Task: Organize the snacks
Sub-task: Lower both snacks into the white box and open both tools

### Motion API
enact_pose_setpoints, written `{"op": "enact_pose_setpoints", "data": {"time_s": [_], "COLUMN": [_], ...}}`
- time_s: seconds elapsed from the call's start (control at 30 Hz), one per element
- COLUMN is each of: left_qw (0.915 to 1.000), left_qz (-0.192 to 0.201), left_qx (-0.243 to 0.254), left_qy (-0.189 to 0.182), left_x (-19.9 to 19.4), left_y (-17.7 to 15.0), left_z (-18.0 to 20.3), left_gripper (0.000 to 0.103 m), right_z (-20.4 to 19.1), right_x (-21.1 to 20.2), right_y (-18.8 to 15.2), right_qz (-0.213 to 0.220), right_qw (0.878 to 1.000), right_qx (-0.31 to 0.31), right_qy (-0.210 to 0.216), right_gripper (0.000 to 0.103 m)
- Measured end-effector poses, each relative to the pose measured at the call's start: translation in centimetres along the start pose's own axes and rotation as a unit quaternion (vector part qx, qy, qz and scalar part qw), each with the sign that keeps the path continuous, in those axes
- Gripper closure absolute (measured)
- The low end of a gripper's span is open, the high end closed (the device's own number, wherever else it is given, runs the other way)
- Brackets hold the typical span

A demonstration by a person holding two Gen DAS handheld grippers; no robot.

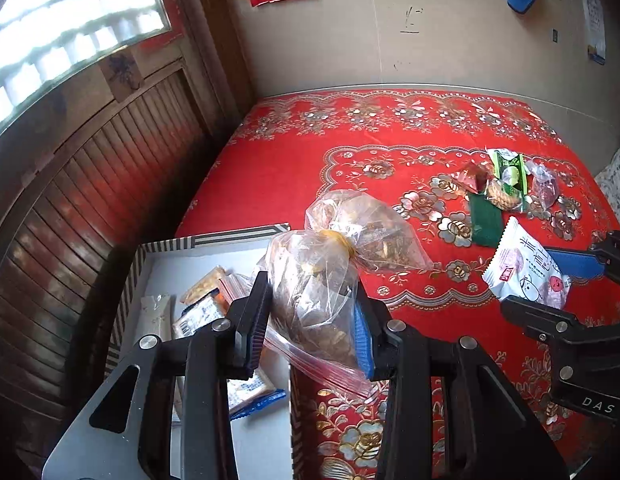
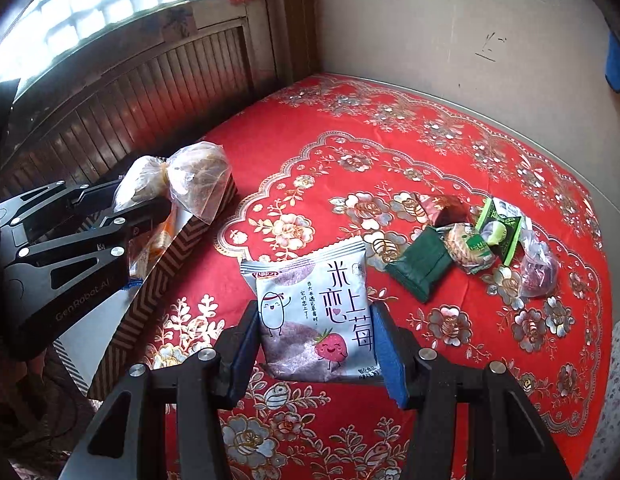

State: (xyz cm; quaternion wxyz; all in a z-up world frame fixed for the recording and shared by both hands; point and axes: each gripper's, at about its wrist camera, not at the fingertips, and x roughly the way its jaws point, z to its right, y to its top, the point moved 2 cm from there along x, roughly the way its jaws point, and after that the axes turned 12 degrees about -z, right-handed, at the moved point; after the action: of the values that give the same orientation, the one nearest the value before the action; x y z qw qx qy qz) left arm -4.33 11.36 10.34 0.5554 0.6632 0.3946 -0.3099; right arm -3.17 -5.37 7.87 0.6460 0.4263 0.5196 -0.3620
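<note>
While the left gripper [image 1: 312, 316] is clamped on a clear bag of brown snacks [image 1: 310, 296] above the edge of the striped box [image 1: 158, 246], the right gripper [image 2: 316, 344] grips a white strawberry snack packet [image 2: 316, 312]. This packet hangs over the red tablecloth [image 2: 390, 140], near the loose snacks [image 2: 466, 240].

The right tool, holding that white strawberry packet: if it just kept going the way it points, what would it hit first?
Probably the red tablecloth just beyond the right tool and its white packet; depth is uncertain.
</note>
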Motion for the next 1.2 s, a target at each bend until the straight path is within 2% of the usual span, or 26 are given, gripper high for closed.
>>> {"op": "enact_pose_setpoints", "data": {"time_s": [0.43, 0.7, 0.83, 1.1, 1.2], "left_qw": [0.9946, 0.9815, 0.9742, 0.9677, 0.9650], "left_qz": [-0.032, -0.079, -0.100, -0.122, -0.130], "left_qx": [-0.093, -0.173, -0.202, -0.220, -0.228], "left_qy": [0.034, 0.021, 0.011, 0.006, 0.003], "left_x": [0.6, 1.7, 2.5, 3.6, 3.9], "left_y": [-3.8, -7.6, -9.2, -10.6, -10.7], "left_z": [-8.8, -14.4, -15.8, -16.5, -16.7], "left_gripper": [0.067, 0.067, 0.067, 0.067, 0.062], "right_z": [-8.7, -14.1, -15.9, -17.7, -17.8], "right_x": [2.7, 5.3, 7.2, 9.8, 10.4], "right_y": [4.0, 6.2, 7.0, 7.2, 7.0], "right_qz": [-0.007, -0.024, -0.039, -0.065, -0.080], "right_qw": [0.995, 0.988, 0.984, 0.980, 0.977], "right_qx": [-0.087, -0.129, -0.141, -0.141, -0.135], "right_qy": [0.049, 0.086, 0.098, 0.122, 0.141], "right_gripper": [0.051, 0.051, 0.051, 0.051, 0.049]}}
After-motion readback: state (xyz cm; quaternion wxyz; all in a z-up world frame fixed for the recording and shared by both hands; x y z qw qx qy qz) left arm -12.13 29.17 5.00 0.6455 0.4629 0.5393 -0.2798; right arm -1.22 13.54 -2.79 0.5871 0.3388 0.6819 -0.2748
